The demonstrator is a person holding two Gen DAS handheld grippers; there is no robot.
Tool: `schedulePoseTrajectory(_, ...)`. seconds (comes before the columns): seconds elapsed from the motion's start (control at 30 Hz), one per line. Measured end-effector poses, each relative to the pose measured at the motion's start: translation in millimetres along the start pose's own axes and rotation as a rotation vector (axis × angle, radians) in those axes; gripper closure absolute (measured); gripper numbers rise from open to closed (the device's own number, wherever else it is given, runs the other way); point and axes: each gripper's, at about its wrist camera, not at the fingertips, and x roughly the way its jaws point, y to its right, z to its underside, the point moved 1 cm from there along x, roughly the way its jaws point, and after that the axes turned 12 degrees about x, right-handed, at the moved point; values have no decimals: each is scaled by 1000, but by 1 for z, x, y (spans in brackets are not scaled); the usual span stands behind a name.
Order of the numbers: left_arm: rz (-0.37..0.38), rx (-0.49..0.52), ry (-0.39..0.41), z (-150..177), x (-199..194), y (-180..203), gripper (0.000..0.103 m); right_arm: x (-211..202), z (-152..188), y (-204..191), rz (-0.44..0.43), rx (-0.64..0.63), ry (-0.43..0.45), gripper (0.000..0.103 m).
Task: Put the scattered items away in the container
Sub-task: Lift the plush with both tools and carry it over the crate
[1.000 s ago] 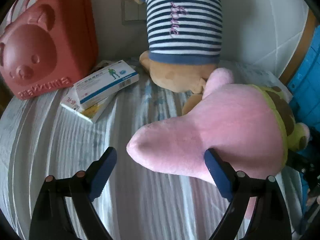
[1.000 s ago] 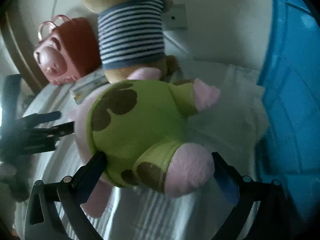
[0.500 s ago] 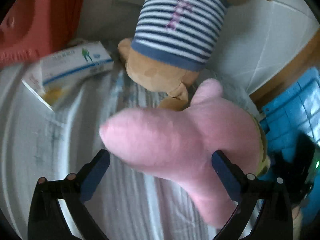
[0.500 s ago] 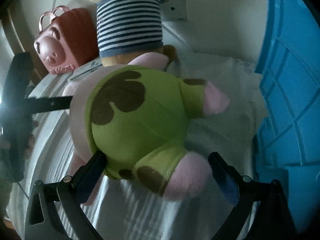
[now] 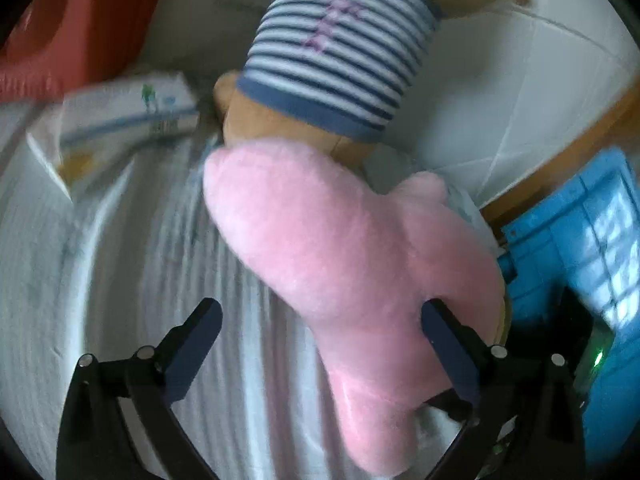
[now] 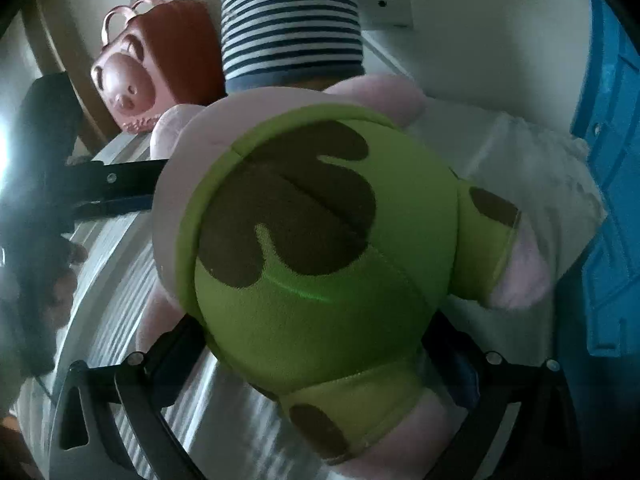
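A pink star plush toy (image 5: 352, 248) in green shorts (image 6: 320, 240) lies on the white ribbed cover (image 5: 120, 280). My left gripper (image 5: 320, 332) is open wide. One pink limb runs slantwise between its fingers and leans on the right finger (image 5: 448, 344), clear of the left one. My right gripper (image 6: 316, 328) stands wide around the toy's green rear, which hides both fingertips. The blue crate (image 5: 580, 240) sits at the right edge and shows as a blue wall (image 6: 612, 200) in the right wrist view.
A teddy bear in a striped shirt (image 5: 340, 52) sits against the white wall behind the toy. A red bear-shaped case (image 6: 160, 60) stands at the back left, with medicine boxes (image 5: 128, 116) beside it. A hand (image 6: 60, 280) holds the other gripper at the left.
The left view has rolled and dipped, so the pink limb now runs between the left fingers, which spread a little wider. The green rear has come closer and now covers the right fingertips.
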Motion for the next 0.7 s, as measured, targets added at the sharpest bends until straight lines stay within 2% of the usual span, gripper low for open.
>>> schedulePoseTrajectory(0.1,8,7,25,-6,-6,3,0,0,2,-6,14,-29,-1,0)
schedulePoseTrajectory(0.2,26,76,8,-9,12,22,0,2,4,-11,31,-43,-5,1)
schedulePoseTrajectory(0.23,26,93,13,-10,16,27,7,4,5,-10,37,-31,-7,2)
schedulePoseTrajectory(0.3,35,107,25,-13,21,35,19,0,5,-8,31,-10,8,11)
schedulePoseTrajectory(0.37,26,134,45,-16,15,44,24,-7,2,-13,28,-10,26,15)
schedulePoseTrajectory(0.53,10,177,77,-19,-12,61,27,-21,0,-27,26,-24,47,17)
schedulePoseTrajectory(0.7,-3,179,142,-20,-64,70,27,-55,-3,-57,4,-69,106,17)
